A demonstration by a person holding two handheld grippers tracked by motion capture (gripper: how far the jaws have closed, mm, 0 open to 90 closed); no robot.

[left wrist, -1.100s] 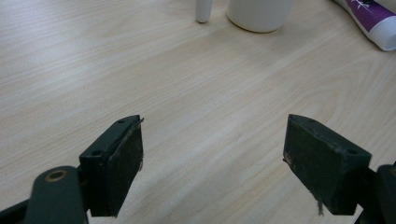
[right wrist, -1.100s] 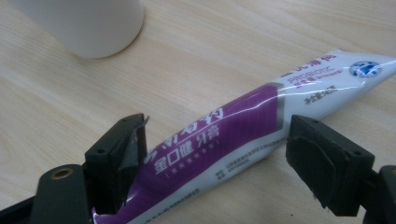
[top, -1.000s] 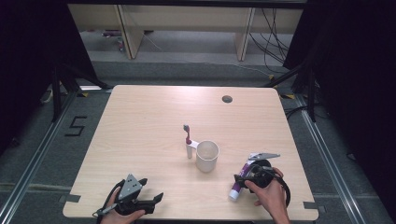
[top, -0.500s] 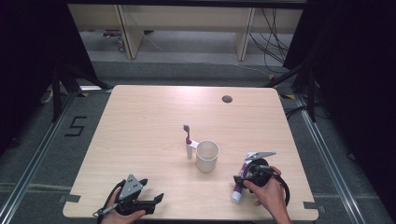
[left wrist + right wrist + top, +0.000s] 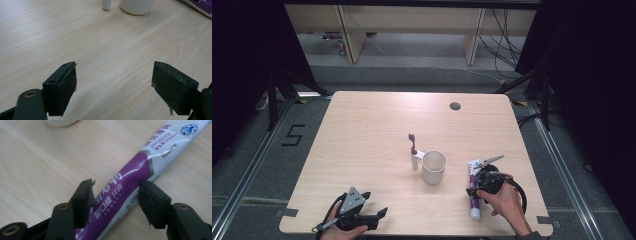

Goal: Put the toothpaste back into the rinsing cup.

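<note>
Straddling toothpaste tube (image 5: pixel 125 185), right gripper (image 5: pixel 115 197) hides tube's middle.

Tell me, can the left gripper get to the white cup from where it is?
Probably yes. The left gripper is open near the table's front edge, and bare wood lies between it and the white cup. The toothbrush holder stands just beside the cup, so it should go carefully.

A purple-and-white toothpaste tube (image 5: pixel 130 177) lies between the black right gripper (image 5: pixel 115 197) jaws; beyond them, a white cup (image 5: pixel 434 167) on pale wood-grain table (image 5: pixel 362 130).
</note>
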